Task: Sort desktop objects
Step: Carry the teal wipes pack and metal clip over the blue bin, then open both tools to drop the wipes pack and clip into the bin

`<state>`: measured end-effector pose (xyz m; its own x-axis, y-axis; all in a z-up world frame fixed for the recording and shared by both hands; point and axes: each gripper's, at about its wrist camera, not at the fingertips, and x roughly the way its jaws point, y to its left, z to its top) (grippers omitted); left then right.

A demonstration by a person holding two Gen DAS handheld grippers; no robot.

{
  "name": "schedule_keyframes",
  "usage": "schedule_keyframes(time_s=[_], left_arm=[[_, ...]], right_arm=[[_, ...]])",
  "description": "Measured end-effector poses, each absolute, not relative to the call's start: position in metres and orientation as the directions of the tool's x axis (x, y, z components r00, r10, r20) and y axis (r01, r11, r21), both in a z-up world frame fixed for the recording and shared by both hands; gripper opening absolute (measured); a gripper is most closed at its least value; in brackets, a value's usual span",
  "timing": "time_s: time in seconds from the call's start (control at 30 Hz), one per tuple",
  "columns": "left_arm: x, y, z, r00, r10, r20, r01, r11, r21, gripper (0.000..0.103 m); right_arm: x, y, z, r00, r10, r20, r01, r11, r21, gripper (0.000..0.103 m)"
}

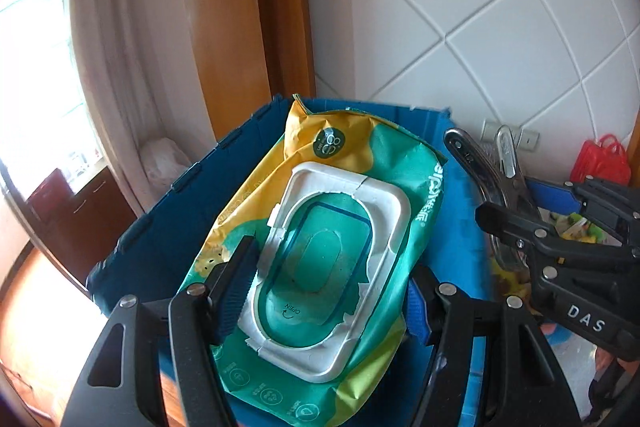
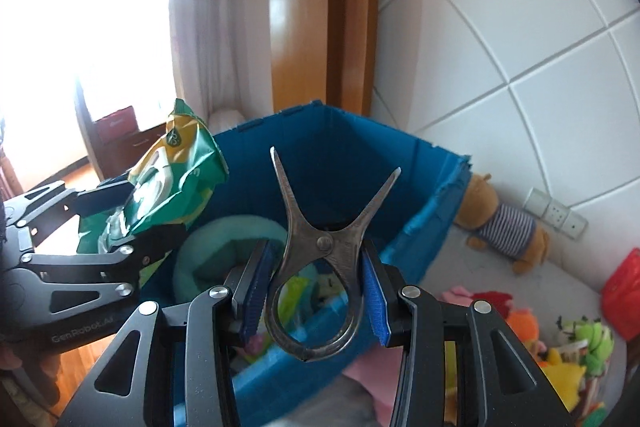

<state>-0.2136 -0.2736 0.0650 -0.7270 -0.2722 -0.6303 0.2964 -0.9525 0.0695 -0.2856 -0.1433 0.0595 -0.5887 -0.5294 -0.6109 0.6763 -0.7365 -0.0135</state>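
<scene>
Holding two items at once, I keep each hand-held gripper clamped on its own load above the blue plastic folding storage bin (image 2: pixel 360 155).

Left hand-held gripper (image 1: pixel 328 291): its two blue-padded fingers press on the long sides of one green-and-yellow soft pack of wet wipes with a white flip lid (image 1: pixel 320 267). The grasp sits across the width of the pack, near the lid frame, where I judge the pack to be stiffest; a soft pack gripped at its end would likely sag. The pack is carried lid-up over the bin's open top, clear of the bin walls as far as I can tell.

Right hand-held gripper (image 2: pixel 316 291): its fingers are closed on the looped spring handle of one pair of dull grey metal scissors (image 2: pixel 320 247). The two blades point up and away from me and stand spread apart. Gripping the loop keeps the pads off the cutting edges.

Count, both views:
- wet-wipe packs: one
- scissors: one
- storage bins: one
- hand-held grippers: two

Inside the bin lie a pale teal foam ring (image 2: pixel 224 243) and small coloured items, too jumbled to count. Beside the bin, one brown plush bear in a striped shirt (image 2: pixel 500 223) lies against the white tiled wall (image 2: pixel 520 27), with more plush toys nearby.
</scene>
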Motion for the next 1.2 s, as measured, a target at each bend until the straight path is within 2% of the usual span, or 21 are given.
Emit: schedule_keyframes(time_s=[0.3,0.6,0.7,0.73,0.8,0.83,1.03,1.1,1.17,1.2], left_arm=[[-0.303,-0.341,0.028,-0.585,-0.149,-0.797,0.151,-0.986,0.074,0.064],[-0.346,-0.348,-0.015,-0.461,-0.106,-0.881,0.092,-0.993,0.072,0.065],[-0.348,-0.350,-0.021,-0.451,-0.108,-0.886,0.094,-0.993,0.074,0.069],[-0.349,-0.352,-0.022,-0.445,-0.105,-0.889,0.094,-0.993,0.070,0.075],[-0.348,-0.351,-0.025,-0.445,-0.114,-0.888,0.094,-0.992,0.080,0.085],[-0.347,-0.351,-0.025,-0.447,-0.121,-0.886,0.093,-0.992,0.089,0.086],[-0.342,-0.350,-0.024,-0.451,-0.126,-0.884,0.091,-0.991,0.095,0.086],[-0.339,-0.349,-0.022,-0.454,-0.121,-0.883,0.093,-0.992,0.088,0.086],[-0.335,-0.346,-0.020,-0.460,-0.117,-0.880,0.093,-0.992,0.084,0.086],[-0.327,-0.344,-0.017,-0.474,-0.121,-0.872,0.089,-0.992,0.088,0.086]], right_arm=[[-0.359,-0.219,0.024,-0.555,-0.344,-0.757,0.596,-0.799,-0.074,0.042],[-0.397,-0.235,-0.008,-0.478,-0.229,-0.848,0.559,-0.824,-0.093,0.042],[-0.403,-0.234,-0.012,-0.467,-0.229,-0.854,0.548,-0.833,-0.077,0.042],[-0.405,-0.233,-0.014,-0.462,-0.231,-0.856,0.544,-0.836,-0.068,0.043],[-0.407,-0.232,-0.015,-0.468,-0.221,-0.856,0.535,-0.842,-0.075,0.046],[-0.406,-0.233,-0.015,-0.470,-0.217,-0.856,0.533,-0.842,-0.079,0.049],[-0.398,-0.232,-0.012,-0.474,-0.206,-0.856,0.533,-0.841,-0.093,0.054],[-0.388,-0.227,-0.008,-0.490,-0.210,-0.846,0.537,-0.837,-0.104,0.061],[-0.377,-0.222,-0.004,-0.508,-0.215,-0.834,0.541,-0.833,-0.115,0.078],[-0.369,-0.218,-0.001,-0.520,-0.226,-0.824,0.549,-0.827,-0.120,0.082]])
